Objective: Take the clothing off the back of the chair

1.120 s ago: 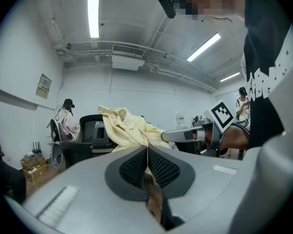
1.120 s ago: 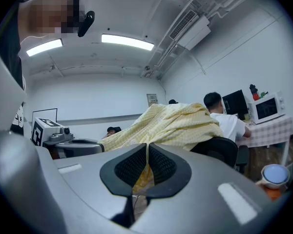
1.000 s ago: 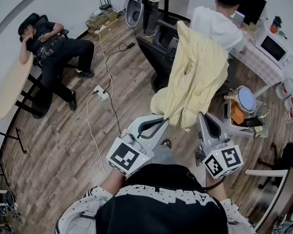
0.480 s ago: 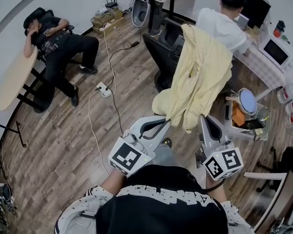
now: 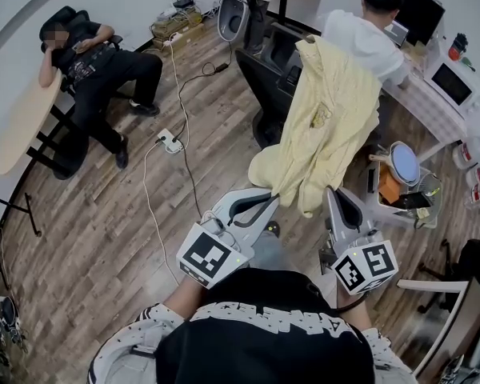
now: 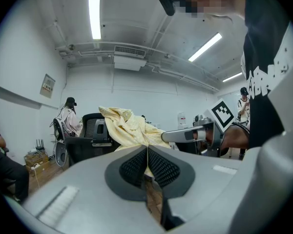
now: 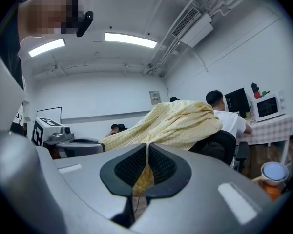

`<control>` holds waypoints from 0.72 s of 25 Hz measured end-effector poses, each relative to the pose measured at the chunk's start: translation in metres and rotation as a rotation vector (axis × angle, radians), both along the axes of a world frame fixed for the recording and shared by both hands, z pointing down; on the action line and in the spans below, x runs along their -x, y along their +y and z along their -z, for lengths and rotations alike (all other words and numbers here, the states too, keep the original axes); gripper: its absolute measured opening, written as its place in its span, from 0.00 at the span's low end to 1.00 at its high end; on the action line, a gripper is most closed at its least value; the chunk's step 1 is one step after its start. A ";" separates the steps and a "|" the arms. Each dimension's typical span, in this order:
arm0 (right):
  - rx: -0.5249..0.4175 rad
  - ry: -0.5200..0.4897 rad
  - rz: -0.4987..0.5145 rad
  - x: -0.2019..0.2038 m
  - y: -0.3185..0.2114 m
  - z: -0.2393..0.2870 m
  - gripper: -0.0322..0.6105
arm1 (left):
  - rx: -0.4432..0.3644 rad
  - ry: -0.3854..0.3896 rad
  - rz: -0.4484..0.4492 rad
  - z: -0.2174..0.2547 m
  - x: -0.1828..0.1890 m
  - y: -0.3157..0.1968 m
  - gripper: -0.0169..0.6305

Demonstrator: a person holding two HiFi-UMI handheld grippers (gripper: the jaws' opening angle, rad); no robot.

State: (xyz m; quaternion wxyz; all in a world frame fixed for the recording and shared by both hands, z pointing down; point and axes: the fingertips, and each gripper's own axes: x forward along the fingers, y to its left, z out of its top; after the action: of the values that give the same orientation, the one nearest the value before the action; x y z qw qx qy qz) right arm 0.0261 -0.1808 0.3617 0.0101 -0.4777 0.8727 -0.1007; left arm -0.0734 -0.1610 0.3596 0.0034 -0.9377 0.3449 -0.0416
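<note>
Jaws clenched at 2 spots on the hem of the pale yellow cloth garment [image 5: 328, 118], our left gripper [image 5: 274, 198] and right gripper [image 5: 330, 192] are, we judge, set to peel it off the black office chair [image 5: 260, 94].

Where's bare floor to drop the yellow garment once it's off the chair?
The widest bare wood floor lies left of the power strip and its cable, reaching to the round table and the wall. Right of the yellow garment it is crowded: a cluttered basket, the desk with a microwave, and a seated person.
</note>
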 end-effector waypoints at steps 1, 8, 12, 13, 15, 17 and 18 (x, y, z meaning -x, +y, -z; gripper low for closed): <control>0.001 -0.001 0.000 0.000 0.001 0.000 0.09 | 0.004 0.000 0.000 0.000 -0.001 0.001 0.03; 0.010 -0.007 -0.017 -0.006 0.009 -0.005 0.09 | 0.020 -0.007 -0.028 -0.007 -0.009 0.008 0.03; 0.016 -0.007 -0.027 -0.007 0.015 -0.007 0.09 | -0.001 -0.009 -0.045 -0.009 -0.010 0.012 0.03; 0.017 -0.007 -0.031 -0.007 0.016 -0.007 0.09 | 0.000 -0.007 -0.049 -0.009 -0.011 0.013 0.03; 0.018 -0.007 -0.035 -0.007 0.018 -0.006 0.09 | 0.006 -0.002 -0.057 -0.010 -0.011 0.015 0.03; 0.016 -0.004 -0.036 -0.006 0.019 -0.004 0.09 | 0.020 0.004 -0.066 -0.010 -0.013 0.017 0.03; 0.015 -0.002 -0.036 -0.005 0.019 -0.004 0.09 | 0.025 0.008 -0.070 -0.009 -0.014 0.018 0.03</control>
State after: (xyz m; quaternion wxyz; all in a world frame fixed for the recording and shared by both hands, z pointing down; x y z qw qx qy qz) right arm 0.0315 -0.1617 0.3653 0.0093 -0.4934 0.8631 -0.1074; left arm -0.0589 -0.1428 0.3690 -0.0081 -0.9494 0.3112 -0.0420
